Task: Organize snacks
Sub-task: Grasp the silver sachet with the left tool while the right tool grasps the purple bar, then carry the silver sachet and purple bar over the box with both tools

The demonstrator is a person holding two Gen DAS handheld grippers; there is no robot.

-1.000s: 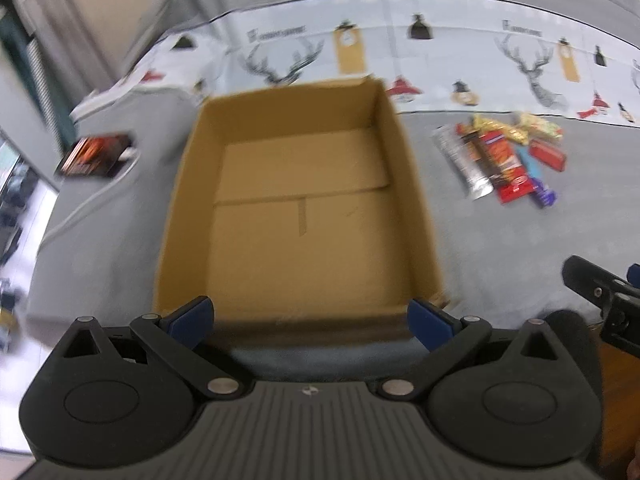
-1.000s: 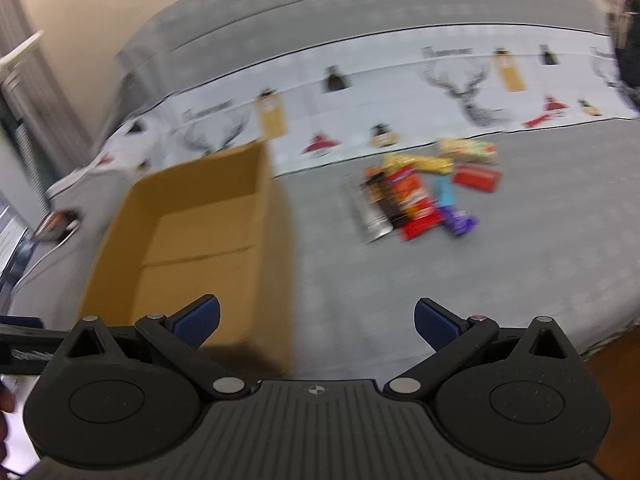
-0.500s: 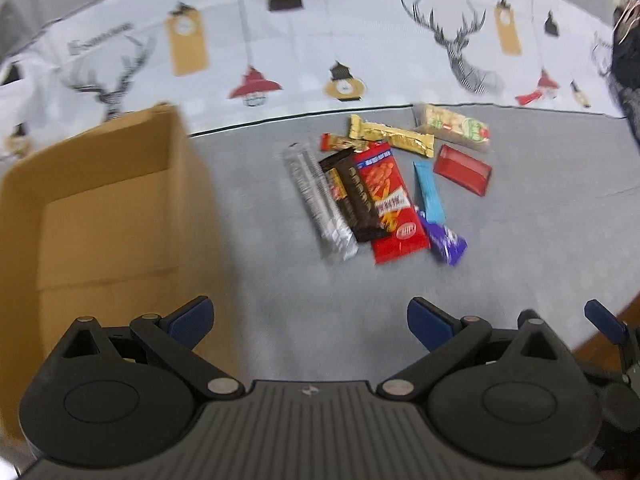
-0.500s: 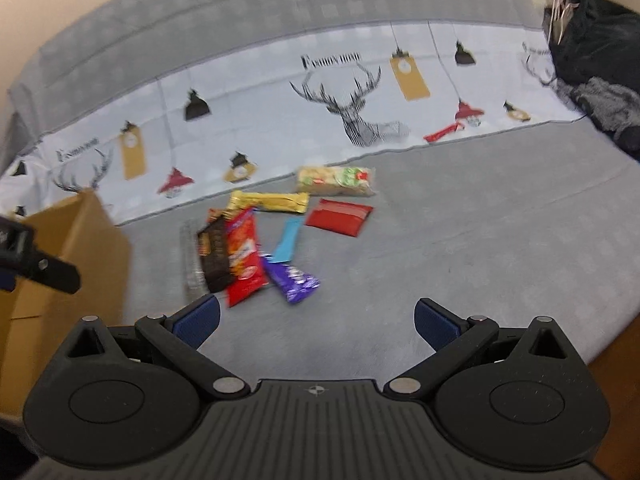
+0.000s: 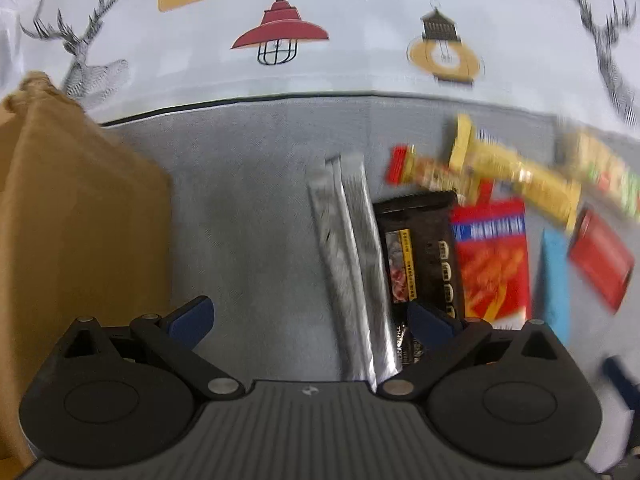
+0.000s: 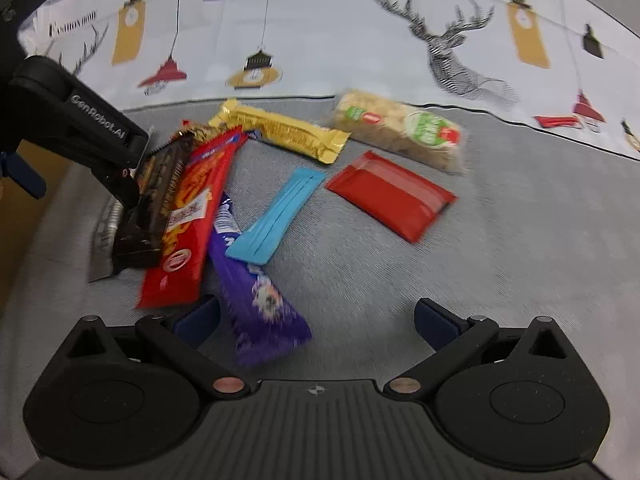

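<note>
The box (image 5: 80, 216) is seen only at the left edge of the left view; the purple bar (image 6: 256, 292) only in the right view. The silver pack (image 5: 352, 264) lies between the wide-spread fingers of the left gripper (image 5: 308, 316), lower centre. The right gripper (image 6: 316, 316), also spread wide, is held over the purple bar's end. Half a second ago the snacks were seen farther off.

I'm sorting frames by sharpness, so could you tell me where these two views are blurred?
Left wrist view: the yellow bar and red packet at right are smeared; the silver sachet is sharper. Right wrist view: the purple bar is blurred.
</note>
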